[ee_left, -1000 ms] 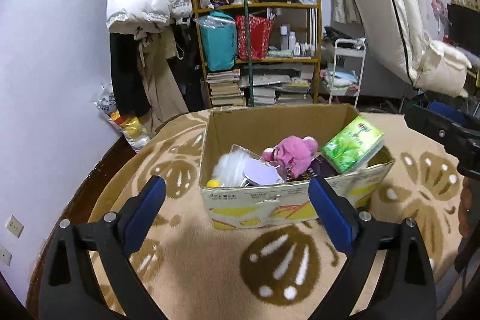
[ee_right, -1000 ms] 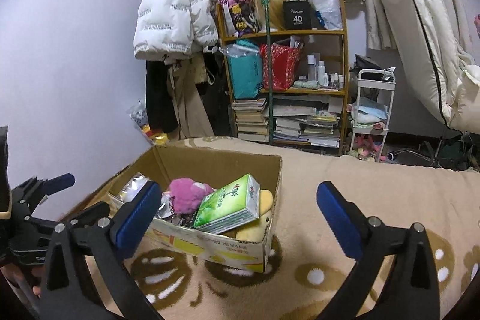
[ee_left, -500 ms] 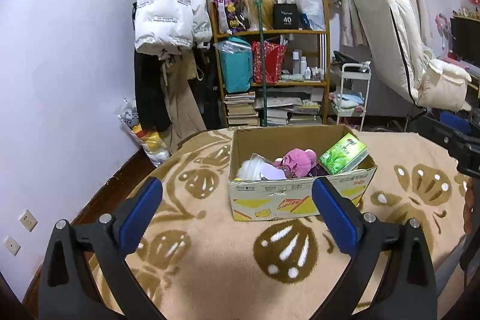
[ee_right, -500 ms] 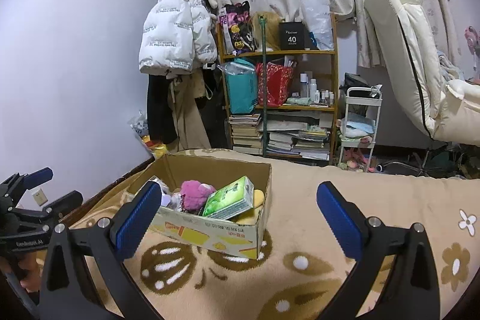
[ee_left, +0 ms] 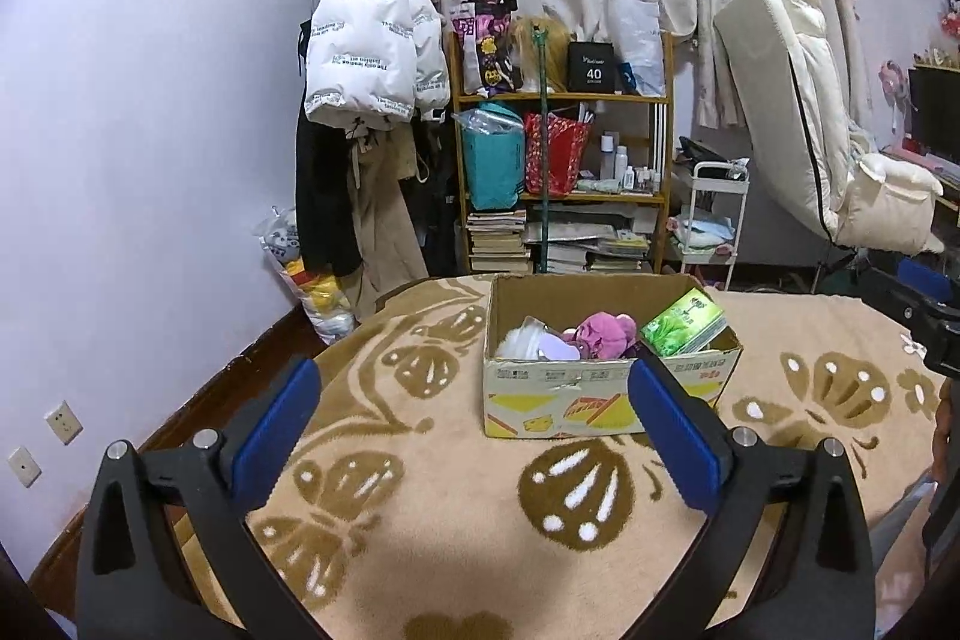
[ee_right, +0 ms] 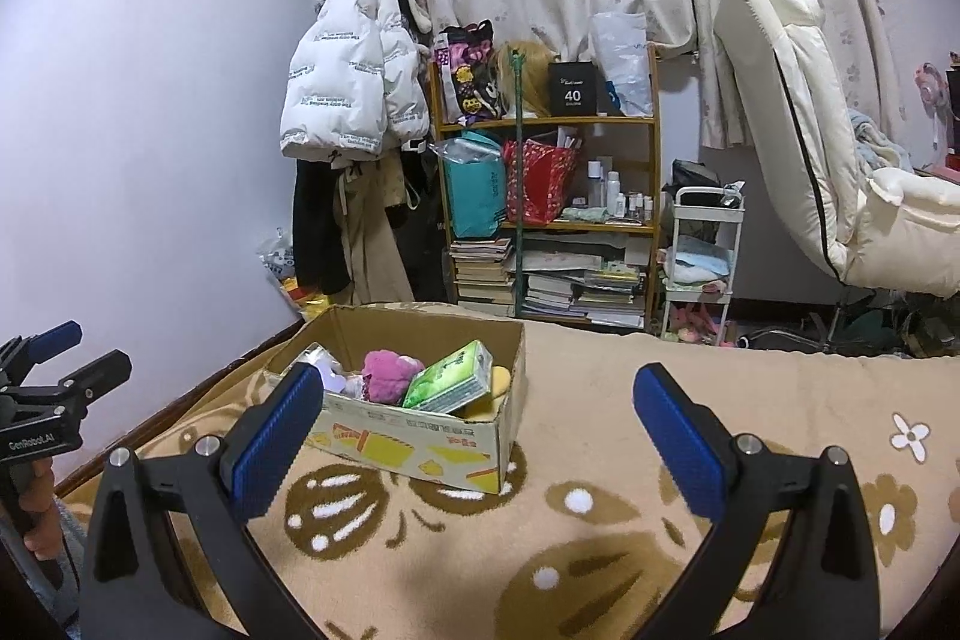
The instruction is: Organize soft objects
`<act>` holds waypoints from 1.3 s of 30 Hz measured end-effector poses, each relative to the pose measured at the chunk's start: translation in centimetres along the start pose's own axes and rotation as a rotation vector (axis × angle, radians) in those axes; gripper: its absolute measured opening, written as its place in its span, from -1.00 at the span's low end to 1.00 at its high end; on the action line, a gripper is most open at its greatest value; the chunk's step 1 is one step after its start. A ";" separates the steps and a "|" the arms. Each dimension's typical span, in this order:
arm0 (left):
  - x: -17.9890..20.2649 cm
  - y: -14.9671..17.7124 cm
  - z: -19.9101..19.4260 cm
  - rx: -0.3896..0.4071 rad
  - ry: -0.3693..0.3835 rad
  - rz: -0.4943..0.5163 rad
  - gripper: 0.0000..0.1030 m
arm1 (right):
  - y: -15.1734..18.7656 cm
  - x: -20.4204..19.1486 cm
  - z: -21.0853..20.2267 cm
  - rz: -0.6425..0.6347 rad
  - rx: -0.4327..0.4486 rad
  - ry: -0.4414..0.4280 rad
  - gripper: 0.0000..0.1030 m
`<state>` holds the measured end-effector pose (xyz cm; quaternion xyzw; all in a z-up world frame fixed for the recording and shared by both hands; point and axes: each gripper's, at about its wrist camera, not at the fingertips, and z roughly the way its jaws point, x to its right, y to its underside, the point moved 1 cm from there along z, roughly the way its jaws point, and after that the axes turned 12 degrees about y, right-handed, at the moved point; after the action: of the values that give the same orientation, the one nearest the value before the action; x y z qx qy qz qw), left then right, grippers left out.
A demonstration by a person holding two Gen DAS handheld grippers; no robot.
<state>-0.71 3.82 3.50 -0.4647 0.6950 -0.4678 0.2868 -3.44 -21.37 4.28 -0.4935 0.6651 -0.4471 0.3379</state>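
**Left wrist view: both tools empty, box well ahead on the blanket**

The likeliest slip, as a judgement: reaching from this far back, a tool could catch the box's front wall and shove the light carton across the blanket [ee_left: 420, 508] instead of gripping a toy.

The left tool [ee_left: 474, 430] and right tool [ee_right: 480, 436] each stand wide apart, holding nothing.

The cardboard box [ee_left: 606, 394] sits near the blanket's far edge, packed with a pink plush [ee_left: 603, 334], a green tissue pack [ee_left: 684, 325] leaning at its right corner, and white fluffy items [ee_left: 528, 343].
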 end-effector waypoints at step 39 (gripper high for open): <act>1.3 1.7 5.0 -0.055 0.034 0.044 0.97 | 1.0 -0.5 3.8 -0.046 -0.047 0.034 1.00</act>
<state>2.30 0.92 0.01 -0.4489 0.7223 -0.4502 0.2722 -0.31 -21.78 1.92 -0.5086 0.6696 -0.4475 0.3045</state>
